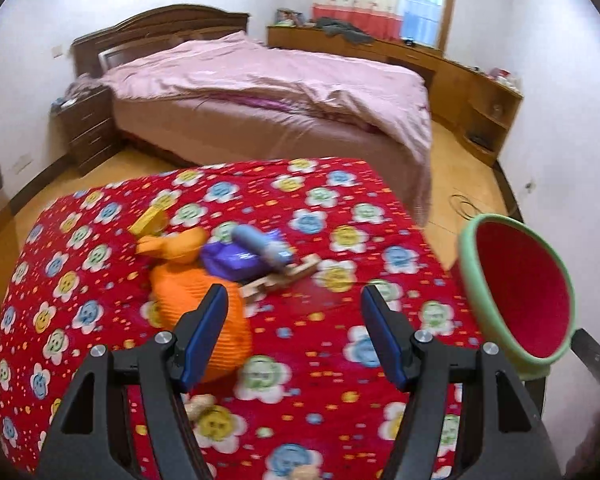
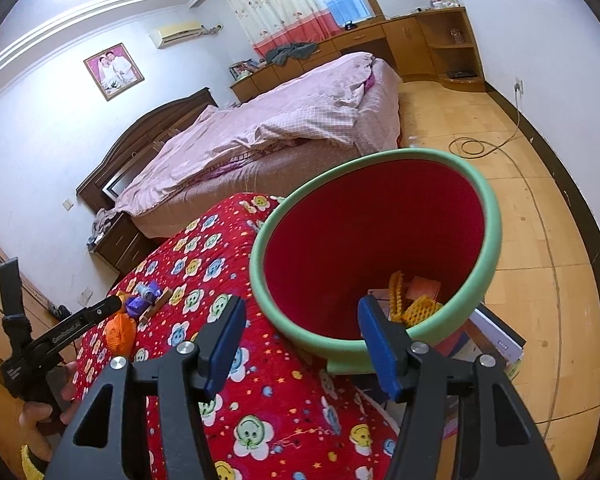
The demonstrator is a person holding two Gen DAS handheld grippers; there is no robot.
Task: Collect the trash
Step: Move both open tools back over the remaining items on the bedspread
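Several scraps sit bunched on the red flowered cloth: an orange bag, a purple wrapper, a bluish tube and a wooden clip. Your left gripper hangs over them, jaws wide and empty. Closing here risks catching the cloth or nudging the tube away. Your right gripper, also spread and empty, crowds the green-rimmed bin; bump it and it could tip.

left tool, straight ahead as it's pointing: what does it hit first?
Probably the wooden piece in the trash pile on the red floral cloth. The left tool is open and empty, the orange bag lying just off its left finger. Depth is unclear.
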